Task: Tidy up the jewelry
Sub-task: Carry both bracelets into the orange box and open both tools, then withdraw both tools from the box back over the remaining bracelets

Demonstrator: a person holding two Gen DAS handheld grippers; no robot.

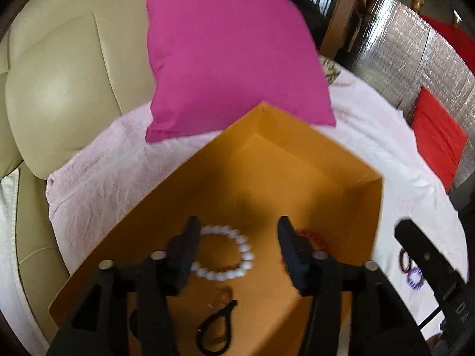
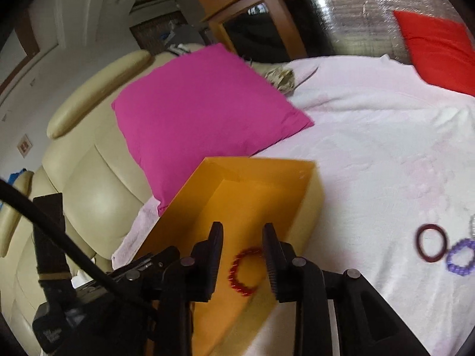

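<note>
Where hand-held gripper [image 1: 237, 231] gapes: pearl bracelet [image 1: 225, 252] beneath

I see soft, even daylight in both views, with a pale sheen on the cream sofa [image 1: 59, 89]. A dim shadow sits inside the orange box [image 1: 267, 184]. Motion blur smears edges, and fisheye bending darkens the corners.

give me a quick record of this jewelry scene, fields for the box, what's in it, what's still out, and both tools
box: orange box, open, on the pink blanket
inside: white bead bracelet, red bracelet, black loop
outside: dark red ring, purple bracelet
left tool: open above the white bead bracelet
right tool: open above the red bracelet
</note>
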